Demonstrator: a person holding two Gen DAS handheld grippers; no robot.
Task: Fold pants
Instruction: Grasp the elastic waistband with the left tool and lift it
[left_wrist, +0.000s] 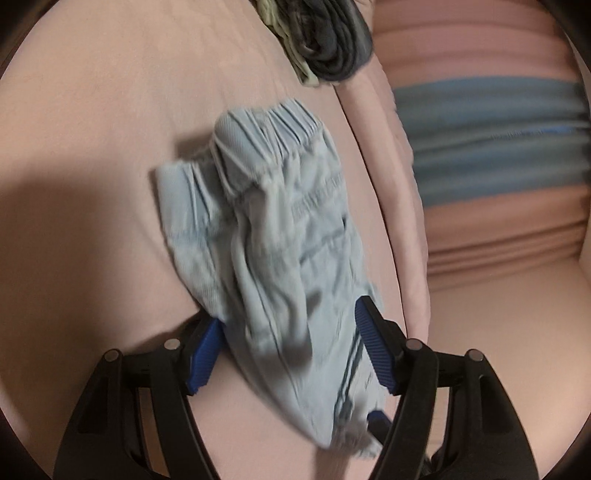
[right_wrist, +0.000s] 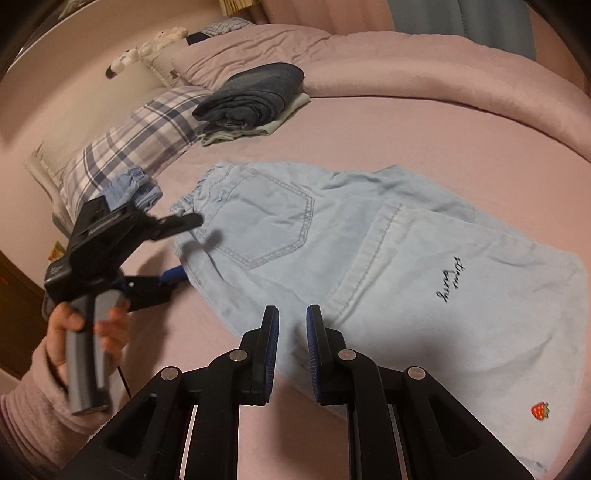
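Light blue denim pants (right_wrist: 369, 240) lie flat on the pink bed sheet (right_wrist: 369, 129), back pocket up, with the elastic waistband at the left. In the left wrist view the pants (left_wrist: 277, 240) run away from me between the blue pads of my left gripper (left_wrist: 289, 314), which is open wide, and neither pad presses on the cloth. The right wrist view shows that left gripper (right_wrist: 179, 247) at the waistband end, held by a hand (right_wrist: 74, 325). My right gripper (right_wrist: 291, 310) hovers over the pants' near edge, jaws almost together, with nothing seen pinched.
A dark folded garment on pale ones (right_wrist: 255, 96) sits at the back of the bed. A plaid pillow (right_wrist: 140, 136) and a small light blue garment (right_wrist: 129, 188) lie at the left. A rolled pink duvet (right_wrist: 443, 62) borders the far side. Curtains (left_wrist: 480, 140) hang beyond the bed.
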